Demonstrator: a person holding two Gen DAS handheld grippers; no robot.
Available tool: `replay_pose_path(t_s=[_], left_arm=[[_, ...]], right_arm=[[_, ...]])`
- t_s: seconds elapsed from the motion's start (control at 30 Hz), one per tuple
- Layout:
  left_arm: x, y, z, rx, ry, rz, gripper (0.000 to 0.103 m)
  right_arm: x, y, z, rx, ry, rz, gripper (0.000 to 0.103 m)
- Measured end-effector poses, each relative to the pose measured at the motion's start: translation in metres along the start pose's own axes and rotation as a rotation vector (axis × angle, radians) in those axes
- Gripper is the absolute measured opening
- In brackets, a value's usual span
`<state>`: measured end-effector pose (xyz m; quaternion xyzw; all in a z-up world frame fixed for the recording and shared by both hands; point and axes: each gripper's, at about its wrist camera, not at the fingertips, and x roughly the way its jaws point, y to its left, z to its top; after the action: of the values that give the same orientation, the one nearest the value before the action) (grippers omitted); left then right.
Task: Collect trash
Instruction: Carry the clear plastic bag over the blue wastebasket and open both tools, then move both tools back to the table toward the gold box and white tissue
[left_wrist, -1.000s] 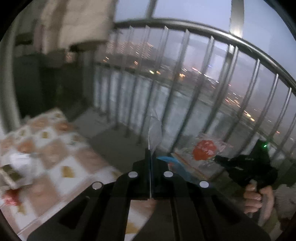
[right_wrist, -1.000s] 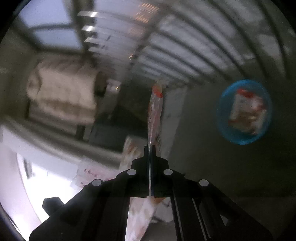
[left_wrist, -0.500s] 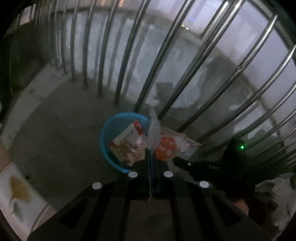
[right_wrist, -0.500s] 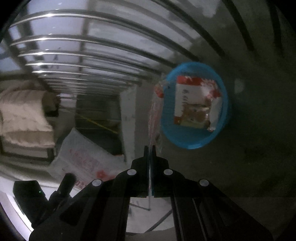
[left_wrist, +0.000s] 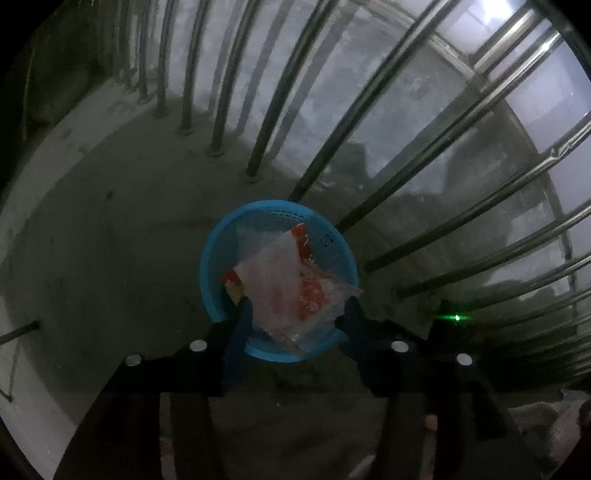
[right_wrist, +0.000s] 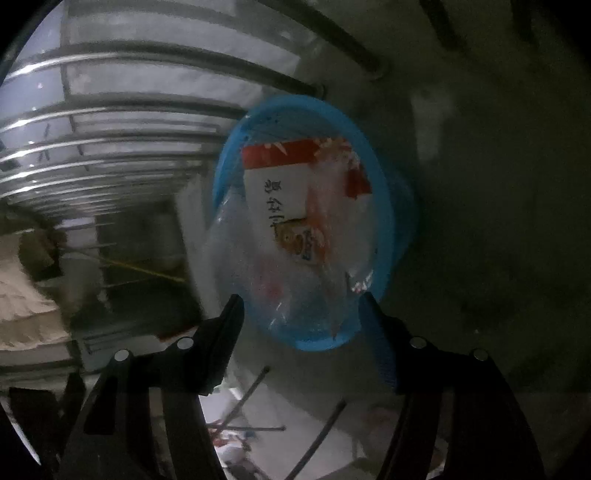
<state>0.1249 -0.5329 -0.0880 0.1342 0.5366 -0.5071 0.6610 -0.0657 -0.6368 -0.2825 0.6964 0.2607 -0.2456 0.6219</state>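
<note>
Both sets of jaws spread wide, nothing pinched: left gripper (left_wrist: 297, 314) and right gripper (right_wrist: 301, 304) poised above a round blue plastic basket (left_wrist: 210, 258) on the grey concrete floor (left_wrist: 110, 258), just beside the steel balcony railing (left_wrist: 369, 118). In the basket, a clear plastic wrapper (left_wrist: 273, 284) with red print, lying over a red-and-white snack packet (right_wrist: 280, 184). Whether the clear wrapper touches the fingers, cannot tell

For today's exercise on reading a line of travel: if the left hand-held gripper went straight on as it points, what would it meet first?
Probably the clear plastic wrappers lying atop the blue basket; the left hand-held gripper is open and aimed there, though depth is unclear.
</note>
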Motion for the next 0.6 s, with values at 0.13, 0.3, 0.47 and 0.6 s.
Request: replay_pose_path(t_s=[0.13,0.3,0.47,0.6], left_arm=[[-0.009,0.007,-0.005,-0.004,-0.004,0.022,0.053],[-0.040,0.008,-0.019,-0.001,-0.023,0.000,0.053],[-0.096,0.015,-0.042,-0.011,-0.095,-0.013,0.060],[-0.149,0.030,-0.068,-0.012,-0.159,-0.017,0.065]], right_arm=[[-0.017,-0.008,-0.009,-0.019,-0.026,-0.015,0.064],[-0.042,-0.008,-0.020,-0.048,-0.075,-0.037,0.072],[-0.065,0.011,-0.034,-0.124,-0.120,-0.033,0.074],[-0.080,0.046,-0.050,-0.252,-0.134,-0.021,0.074]])
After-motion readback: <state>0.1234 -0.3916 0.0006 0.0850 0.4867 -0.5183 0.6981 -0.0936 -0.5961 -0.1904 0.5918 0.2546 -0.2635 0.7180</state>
